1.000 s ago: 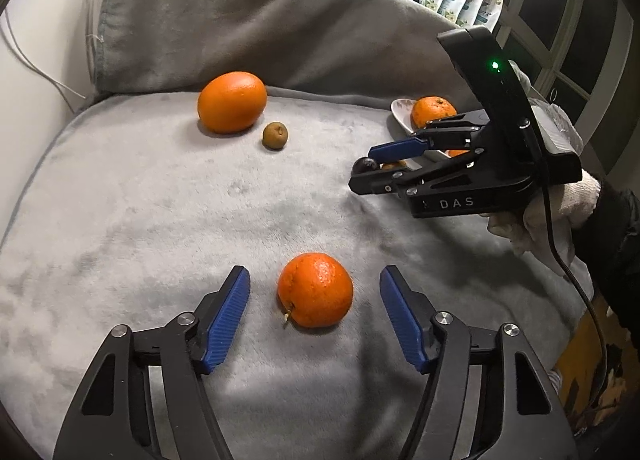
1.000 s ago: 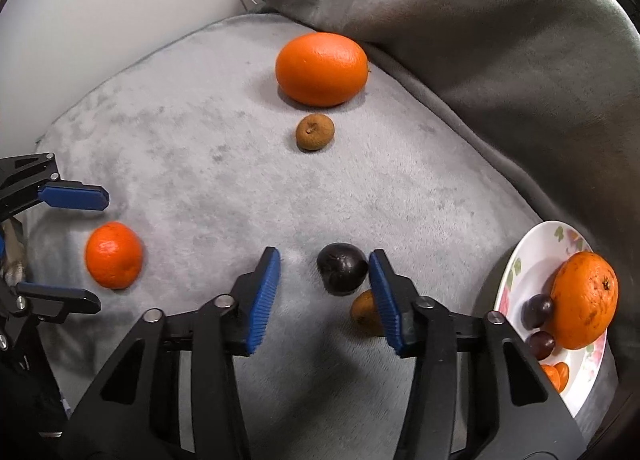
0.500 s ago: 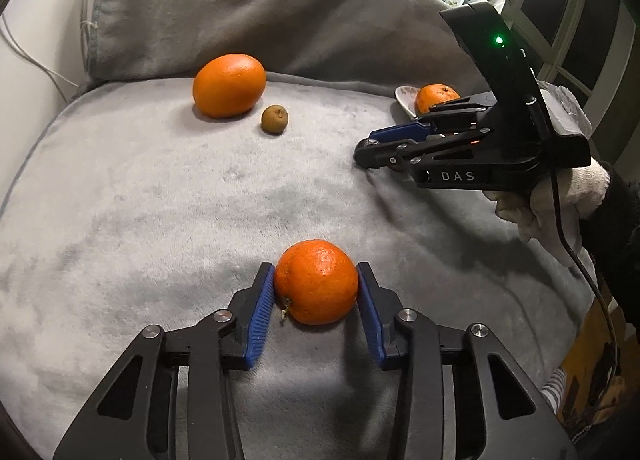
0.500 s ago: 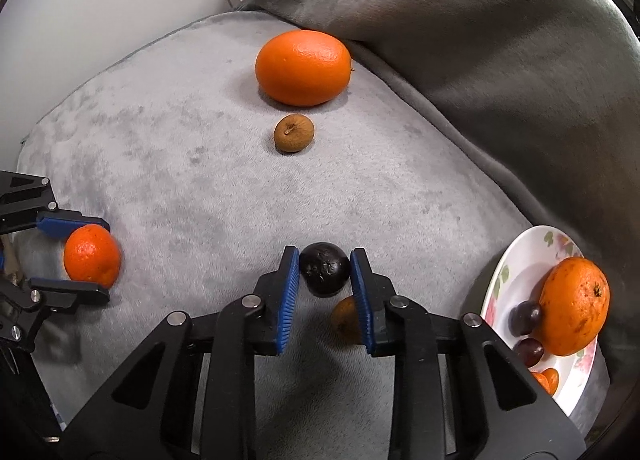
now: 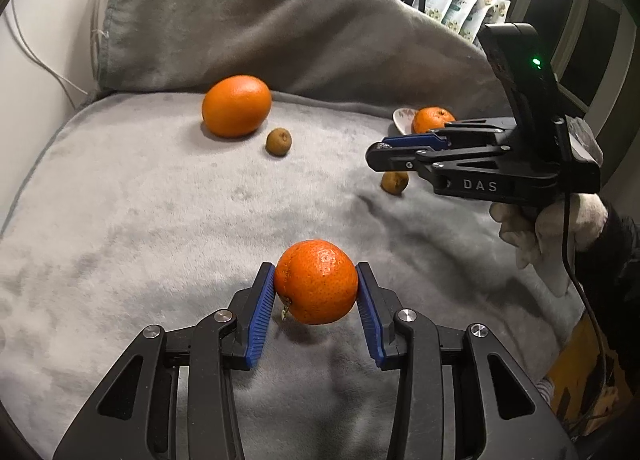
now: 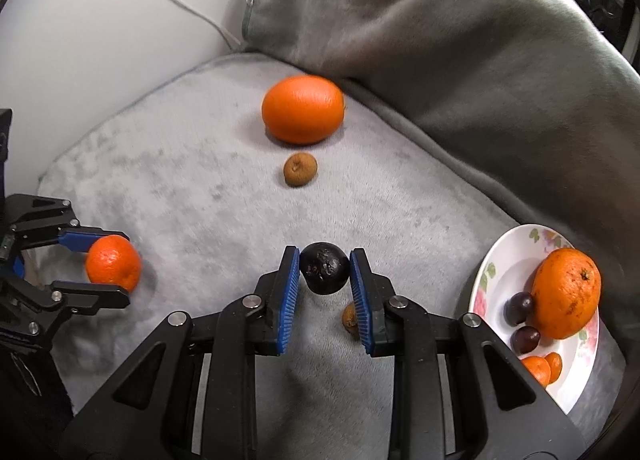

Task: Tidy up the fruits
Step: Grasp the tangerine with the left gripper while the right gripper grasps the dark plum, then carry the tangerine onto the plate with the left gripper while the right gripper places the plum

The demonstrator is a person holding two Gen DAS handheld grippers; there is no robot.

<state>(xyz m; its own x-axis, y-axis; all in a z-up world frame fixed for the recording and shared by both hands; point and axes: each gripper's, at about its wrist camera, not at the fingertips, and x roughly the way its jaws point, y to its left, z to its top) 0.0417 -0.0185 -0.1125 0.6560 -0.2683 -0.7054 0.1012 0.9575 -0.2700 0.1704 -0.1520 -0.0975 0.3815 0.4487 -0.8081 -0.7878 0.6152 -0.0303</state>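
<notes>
Left tool [image 5: 316,292] clamps the mandarin [image 5: 316,282]; right tool [image 6: 325,280] clamps the dark fruit [image 6: 324,274].

Both grippers are black plastic frames with silver screws and 2 ribbed blue pads [image 5: 259,312] each. The right gripper [image 5: 384,153] bears white "DAS" lettering, a green light, a black cable, a white glove [image 5: 548,227].
</notes>
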